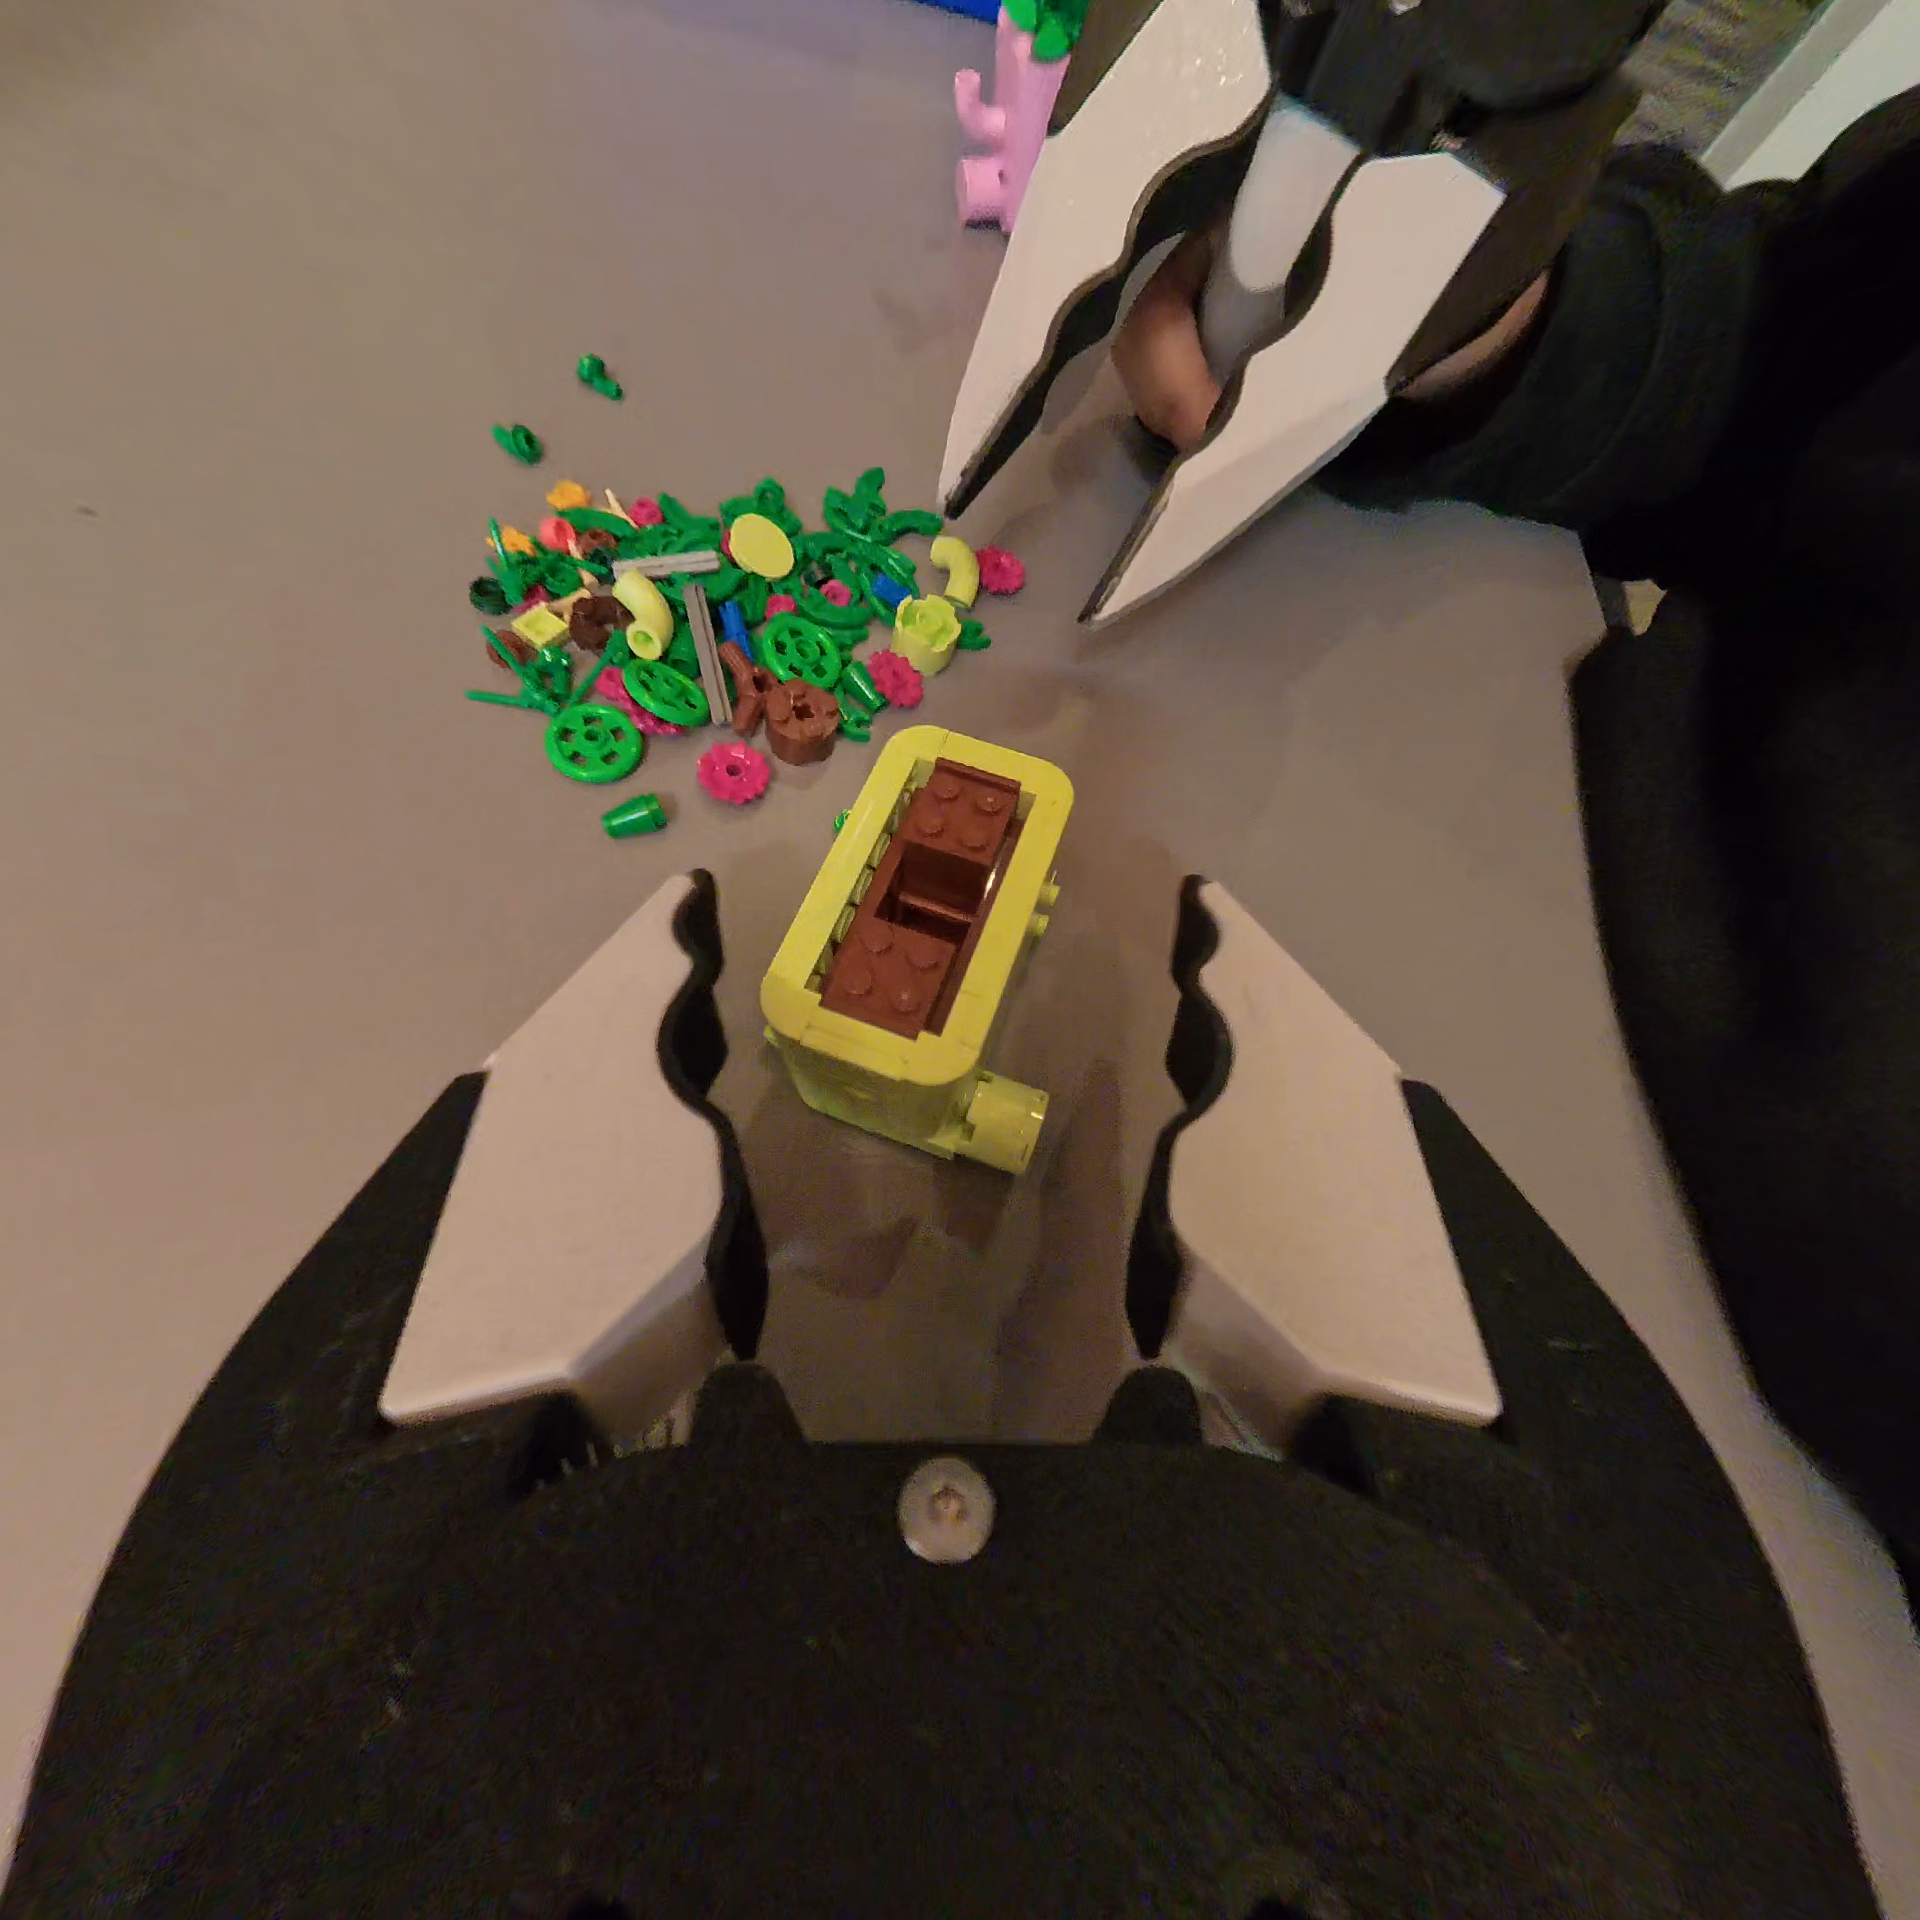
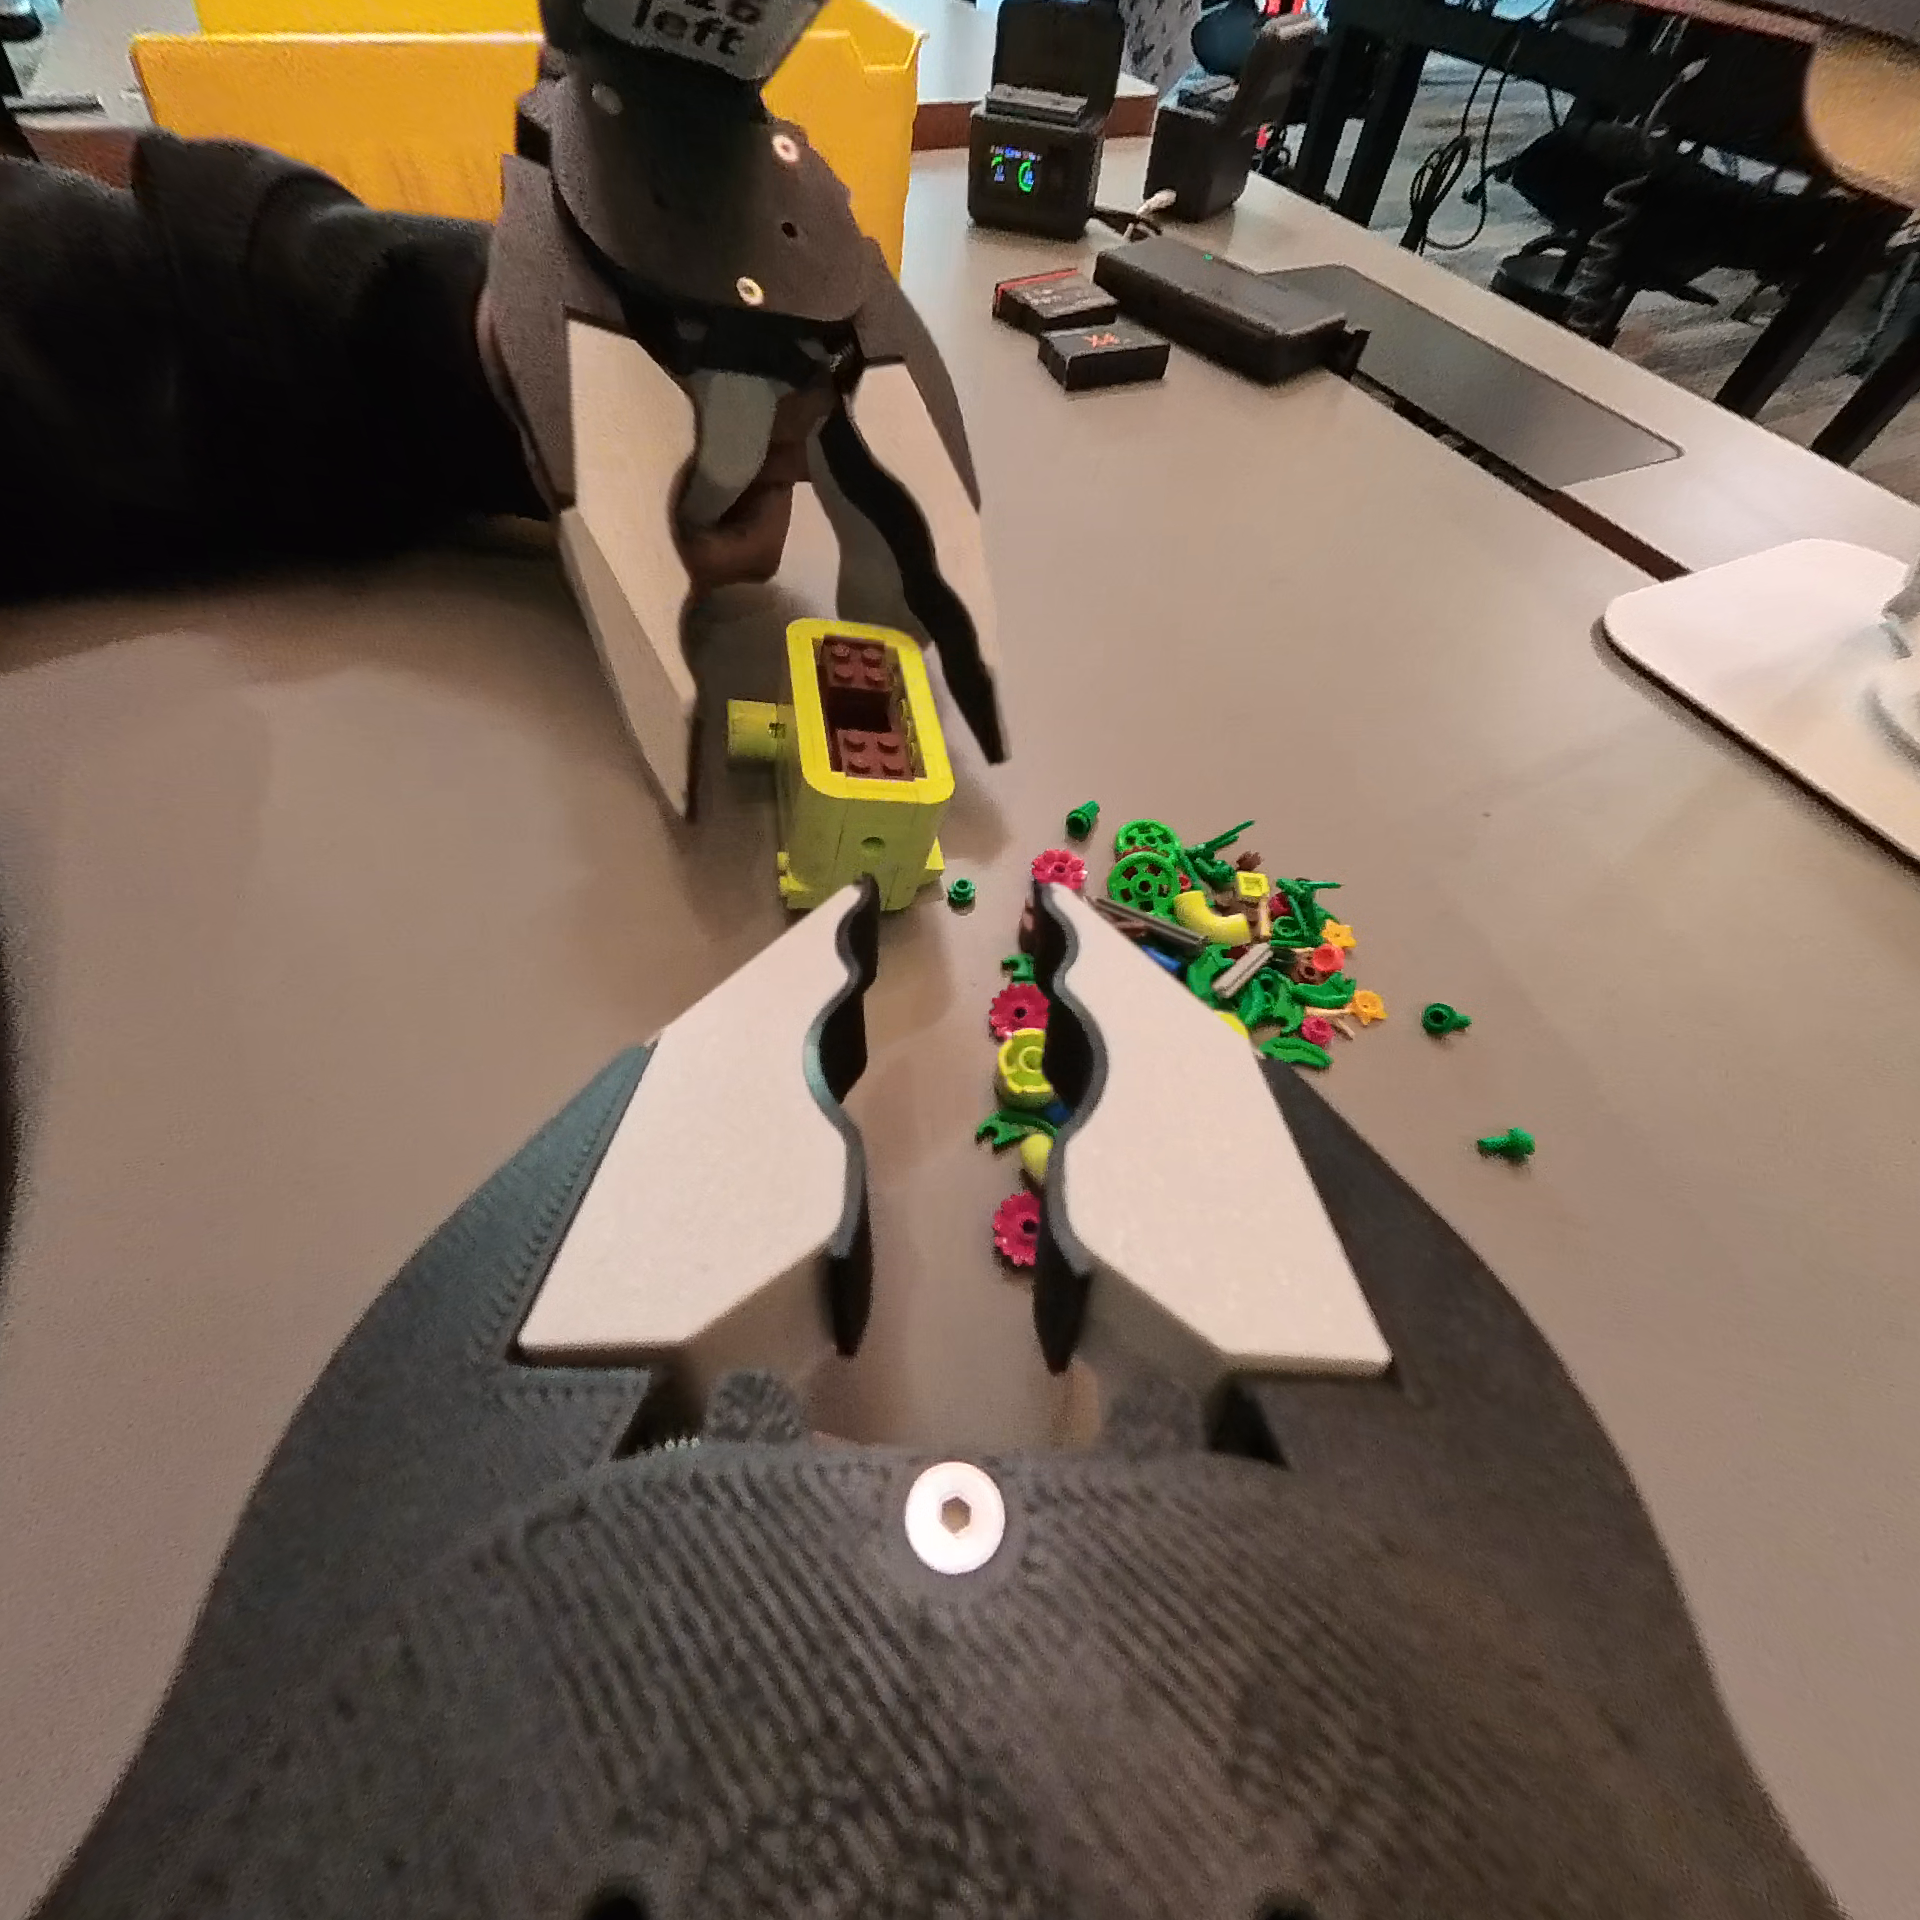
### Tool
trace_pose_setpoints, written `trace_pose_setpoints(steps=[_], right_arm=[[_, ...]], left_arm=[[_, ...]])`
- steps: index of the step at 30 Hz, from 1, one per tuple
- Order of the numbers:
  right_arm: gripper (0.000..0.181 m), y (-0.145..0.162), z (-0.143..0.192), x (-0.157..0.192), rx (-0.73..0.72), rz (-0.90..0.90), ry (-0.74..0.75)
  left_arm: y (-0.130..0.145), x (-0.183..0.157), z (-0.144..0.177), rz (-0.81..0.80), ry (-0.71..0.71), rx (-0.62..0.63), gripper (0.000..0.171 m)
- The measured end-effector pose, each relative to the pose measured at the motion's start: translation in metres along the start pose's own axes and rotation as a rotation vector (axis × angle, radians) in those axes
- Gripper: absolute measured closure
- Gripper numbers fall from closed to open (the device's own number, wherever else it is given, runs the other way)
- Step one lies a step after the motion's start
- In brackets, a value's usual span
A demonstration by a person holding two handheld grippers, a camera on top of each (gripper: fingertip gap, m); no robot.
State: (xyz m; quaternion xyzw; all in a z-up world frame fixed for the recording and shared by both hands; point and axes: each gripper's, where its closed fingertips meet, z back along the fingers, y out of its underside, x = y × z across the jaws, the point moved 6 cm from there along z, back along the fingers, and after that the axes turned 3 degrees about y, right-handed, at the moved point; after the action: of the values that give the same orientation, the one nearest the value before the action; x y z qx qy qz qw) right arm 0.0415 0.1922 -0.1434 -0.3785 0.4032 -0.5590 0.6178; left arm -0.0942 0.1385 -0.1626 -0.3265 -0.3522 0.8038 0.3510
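Observation:
A lime-green brick box point(image 1: 914, 966) with brown bricks inside stands on the grey table between the open fingers of my left gripper point(image 1: 945, 883), which do not touch it. The box also shows in the right wrist view point(image 2: 862, 769), with the left gripper point(image 2: 842, 779) straddling it. A pile of small green, pink, brown and yellow brick pieces point(image 1: 727, 623) lies beyond the box. My right gripper point(image 2: 956, 894) is partly open and empty, its tips low beside the pile point(image 2: 1226, 935) and close to the box. It shows in the left wrist view point(image 1: 1018, 561) at the pile's right edge.
A pink brick figure point(image 1: 1003, 135) stands at the far edge. In the right wrist view a yellow bin point(image 2: 416, 114), black chargers point(image 2: 1039, 135), small black boxes point(image 2: 1101, 353) and a flat black device point(image 2: 1226, 301) sit at the back. A white stand base point(image 2: 1766, 665) is at right. Dark sleeves flank both grippers. Some 6 cm of space lies between my two pairs of fingers.

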Motion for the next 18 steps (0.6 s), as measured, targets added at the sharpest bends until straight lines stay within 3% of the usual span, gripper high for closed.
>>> trace_pose_setpoints(steps=[2,6,18], right_arm=[[0.154,0.0006,-0.0011,0.0009,0.01,0.009,0.002],[0.155,0.0002,0.0002,0.0021,0.003,0.016,0.005],[0.155,0.0024,-0.0005,0.0023,0.025,0.039,0.022]], left_arm=[[0.0017,0.0023,-0.004,0.031,0.001,0.035,0.092],[0.0001,0.0068,-0.0002,0.081,0.01,-0.003,0.125],[0.0033,0.0024,0.0023,0.18,-0.028,0.098,0.131]])
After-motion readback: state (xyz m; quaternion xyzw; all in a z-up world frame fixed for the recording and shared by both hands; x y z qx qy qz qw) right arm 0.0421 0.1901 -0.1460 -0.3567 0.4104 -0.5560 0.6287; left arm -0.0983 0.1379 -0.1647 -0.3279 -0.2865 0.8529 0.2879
